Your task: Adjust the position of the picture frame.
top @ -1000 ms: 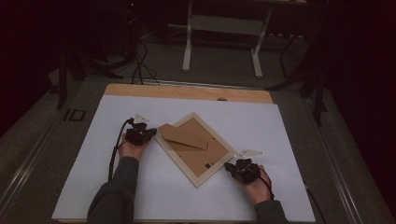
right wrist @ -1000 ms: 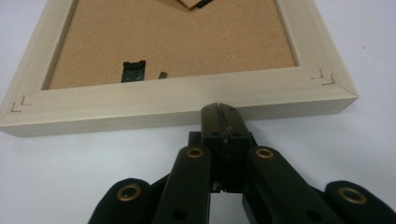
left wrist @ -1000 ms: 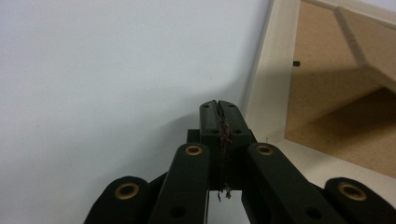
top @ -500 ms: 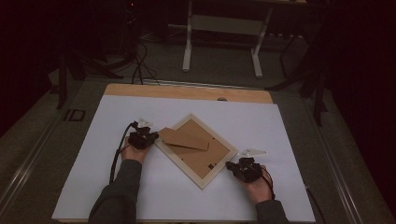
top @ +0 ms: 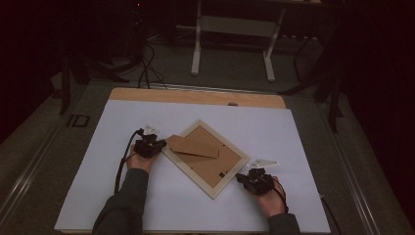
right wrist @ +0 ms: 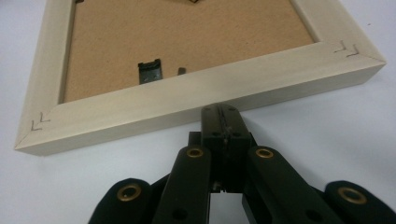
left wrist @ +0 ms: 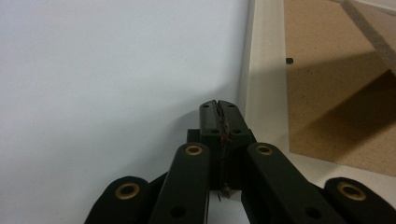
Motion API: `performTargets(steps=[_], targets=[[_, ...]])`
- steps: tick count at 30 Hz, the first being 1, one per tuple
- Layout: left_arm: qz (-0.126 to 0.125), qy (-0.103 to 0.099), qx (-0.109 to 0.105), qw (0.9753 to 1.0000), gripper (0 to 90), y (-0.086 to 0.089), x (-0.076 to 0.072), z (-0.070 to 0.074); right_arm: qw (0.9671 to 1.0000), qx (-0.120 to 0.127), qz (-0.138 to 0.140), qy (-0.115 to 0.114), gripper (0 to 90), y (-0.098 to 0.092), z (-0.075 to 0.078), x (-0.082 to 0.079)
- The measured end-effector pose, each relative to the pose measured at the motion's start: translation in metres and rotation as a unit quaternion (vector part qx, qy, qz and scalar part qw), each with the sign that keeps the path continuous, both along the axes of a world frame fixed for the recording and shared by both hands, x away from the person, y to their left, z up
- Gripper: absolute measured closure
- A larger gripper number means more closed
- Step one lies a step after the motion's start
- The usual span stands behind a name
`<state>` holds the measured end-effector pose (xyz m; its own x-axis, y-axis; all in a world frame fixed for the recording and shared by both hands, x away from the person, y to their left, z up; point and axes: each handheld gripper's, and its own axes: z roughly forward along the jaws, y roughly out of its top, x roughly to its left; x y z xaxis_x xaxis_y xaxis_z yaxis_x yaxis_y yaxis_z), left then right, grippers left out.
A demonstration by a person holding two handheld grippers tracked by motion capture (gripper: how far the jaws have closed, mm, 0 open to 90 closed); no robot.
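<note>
A pale wooden picture frame (top: 208, 159) lies face down and turned like a diamond on the white table sheet (top: 303, 147), its brown backing board and fold-out stand (top: 192, 146) showing. My left gripper (top: 148, 146) sits at the frame's left corner, jaws shut with nothing between them; its tips (left wrist: 219, 105) rest beside the frame's pale edge (left wrist: 266, 70). My right gripper (top: 253, 180) is at the frame's lower right side, shut as well, with its tips (right wrist: 219, 110) against the frame's outer rail (right wrist: 196, 100). A small black clip (right wrist: 149, 71) shows on the backing.
The white sheet covers a wooden table whose bare strip (top: 195, 96) shows at the far edge. Beyond it, on a dark floor, are cables (top: 147, 68) and the white legs of a stand (top: 232, 29). Open sheet lies all around the frame.
My left gripper has slid right, up to the frame's left corner. The right gripper has stayed close to where it was.
</note>
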<state>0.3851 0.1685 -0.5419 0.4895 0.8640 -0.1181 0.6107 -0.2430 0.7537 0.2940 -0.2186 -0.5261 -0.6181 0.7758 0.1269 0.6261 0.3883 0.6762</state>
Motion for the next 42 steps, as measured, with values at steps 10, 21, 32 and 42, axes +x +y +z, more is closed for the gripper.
performTargets(steps=[10,21,32,42], targets=[[0.008,0.005,-0.01,0.9999,90.0,0.002,-0.002,-0.001,0.9998,0.006,-0.012,0.013,90.0,0.002,-0.003,0.002],[0.009,0.004,-0.009,0.9999,90.0,0.004,-0.005,-0.001,0.9996,0.006,-0.02,0.017,90.0,0.008,-0.002,0.004],[0.009,0.004,-0.007,0.9999,90.0,0.004,-0.006,0.0,0.9996,-0.001,-0.006,0.027,90.0,0.015,0.0,-0.002],[0.015,0.013,0.013,0.9997,90.0,0.003,-0.01,0.003,0.9994,-0.001,-0.018,0.031,90.0,0.014,0.0,0.009]])
